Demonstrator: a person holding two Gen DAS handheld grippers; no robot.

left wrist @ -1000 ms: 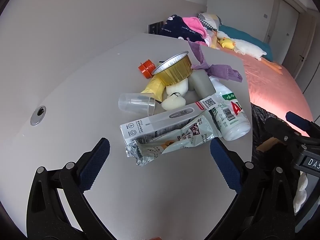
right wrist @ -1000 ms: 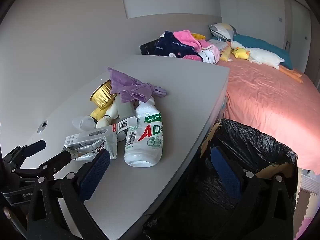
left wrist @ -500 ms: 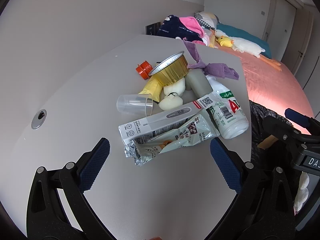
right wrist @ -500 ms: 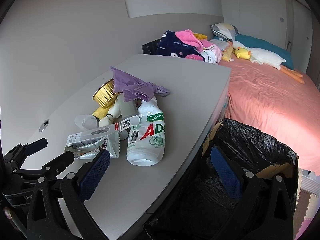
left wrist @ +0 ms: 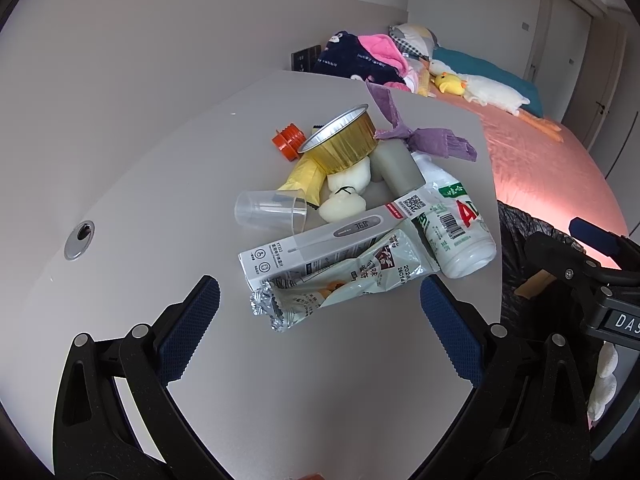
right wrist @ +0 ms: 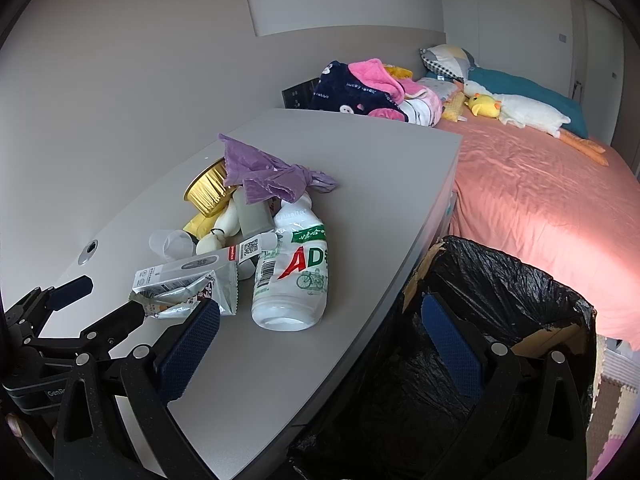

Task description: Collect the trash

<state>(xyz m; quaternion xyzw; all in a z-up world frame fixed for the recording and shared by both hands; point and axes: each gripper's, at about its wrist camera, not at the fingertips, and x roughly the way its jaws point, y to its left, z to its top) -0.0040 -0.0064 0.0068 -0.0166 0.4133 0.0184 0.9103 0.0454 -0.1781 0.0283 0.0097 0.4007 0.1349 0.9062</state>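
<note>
near the bench's (left wrist: 168, 184) right edge lies the trash pile: a foil wrapper (left wrist: 340, 284) nearest, a thermometer box (left wrist: 320, 244), a white bottle (left wrist: 456, 228), a clear cup (left wrist: 270, 210) and a gold foil tin (left wrist: 340, 140). left tongs (left wrist: 320, 304) hover released before the wrapper, not touching. right tongs (right wrist: 320, 320), also released, hang over the bench edge beside the black-lined bin (right wrist: 500, 280).

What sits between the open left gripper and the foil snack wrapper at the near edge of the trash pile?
Nothing: in the left wrist view only bare grey table separates the left gripper from the foil wrapper; its fingers flank the wrapper without touching.
</note>
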